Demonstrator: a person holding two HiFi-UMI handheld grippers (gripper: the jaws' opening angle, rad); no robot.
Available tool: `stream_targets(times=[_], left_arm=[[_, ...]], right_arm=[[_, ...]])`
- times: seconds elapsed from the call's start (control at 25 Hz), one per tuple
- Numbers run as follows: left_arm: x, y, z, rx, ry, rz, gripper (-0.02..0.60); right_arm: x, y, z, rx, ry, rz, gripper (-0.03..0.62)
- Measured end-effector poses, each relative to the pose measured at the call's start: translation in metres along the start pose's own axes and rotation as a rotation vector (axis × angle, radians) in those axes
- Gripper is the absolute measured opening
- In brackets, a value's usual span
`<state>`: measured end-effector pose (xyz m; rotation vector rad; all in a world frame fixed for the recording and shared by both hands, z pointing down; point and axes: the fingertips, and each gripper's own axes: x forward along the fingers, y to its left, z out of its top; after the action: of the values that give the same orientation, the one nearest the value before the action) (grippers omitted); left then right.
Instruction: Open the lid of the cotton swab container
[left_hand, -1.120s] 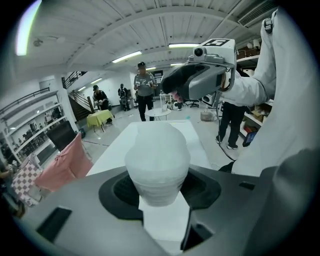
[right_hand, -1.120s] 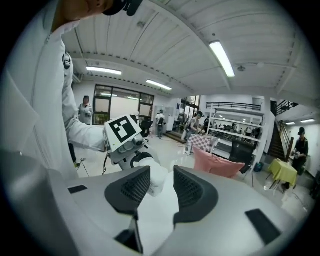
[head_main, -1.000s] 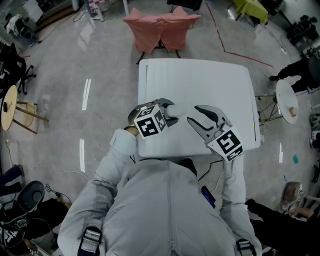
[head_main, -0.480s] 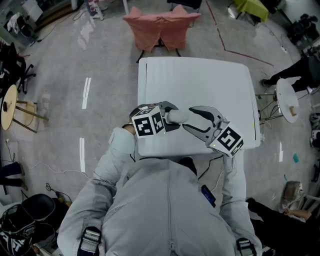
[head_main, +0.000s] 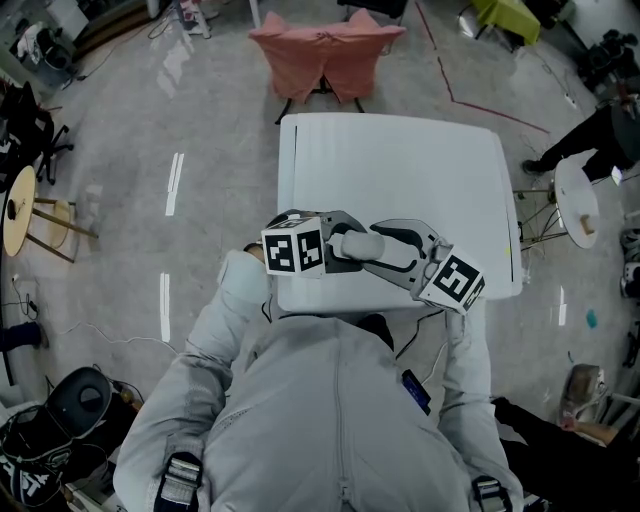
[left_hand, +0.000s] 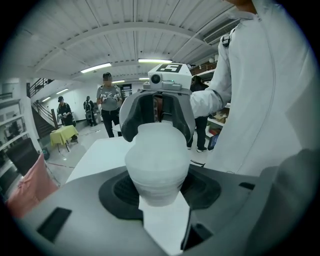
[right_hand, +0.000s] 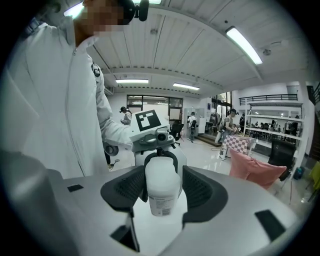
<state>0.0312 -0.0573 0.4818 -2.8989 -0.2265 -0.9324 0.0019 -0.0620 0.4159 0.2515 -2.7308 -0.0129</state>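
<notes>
A white plastic cotton swab container (head_main: 356, 244) is held level above the near edge of the white table (head_main: 400, 165). My left gripper (head_main: 338, 240) is shut on one end of it; in the left gripper view its rounded body (left_hand: 156, 165) fills the gap between the pads. My right gripper (head_main: 370, 248) faces the left one, and its jaws have just been opening. They stand wide around the container's other, labelled end (right_hand: 162, 192), with a gap showing beside the right pad. I cannot tell which end carries the lid.
A chair draped in pink cloth (head_main: 322, 55) stands past the table's far edge. A small round side table (head_main: 572, 200) is at the right and a wooden stool (head_main: 20, 215) at the left. Several people stand far off in the hall (left_hand: 107, 102).
The two grippers have come together. The left one swung the container rightward, and the right one slid left until its open jaws came around the container's free end.
</notes>
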Motion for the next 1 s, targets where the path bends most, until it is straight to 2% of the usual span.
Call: stream_targets(times=[0.12, 0.32, 0.64, 0.84, 1.0], left_arm=[[-0.002, 0.000, 0.002, 0.003, -0.013, -0.002, 0.215], [0.001, -0.004, -0.002, 0.023, 0.015, -0.006, 0.215], [0.007, -0.011, -0.006, 0.042, 0.040, -0.026, 0.215], [0.011, -0.012, -0.003, 0.083, 0.033, -0.017, 0.213], [0.011, -0.012, -0.003, 0.076, 0.027, -0.029, 0.213]], right_arm=[[0.002, -0.001, 0.000, -0.028, -0.005, -0.007, 0.230], [0.002, 0.005, -0.003, 0.000, 0.006, 0.020, 0.229], [-0.002, 0.009, -0.016, 0.102, 0.000, 0.088, 0.227], [-0.009, 0.008, -0.013, 0.216, -0.078, 0.146, 0.222], [-0.011, 0.006, -0.012, 0.276, -0.115, 0.154, 0.222]])
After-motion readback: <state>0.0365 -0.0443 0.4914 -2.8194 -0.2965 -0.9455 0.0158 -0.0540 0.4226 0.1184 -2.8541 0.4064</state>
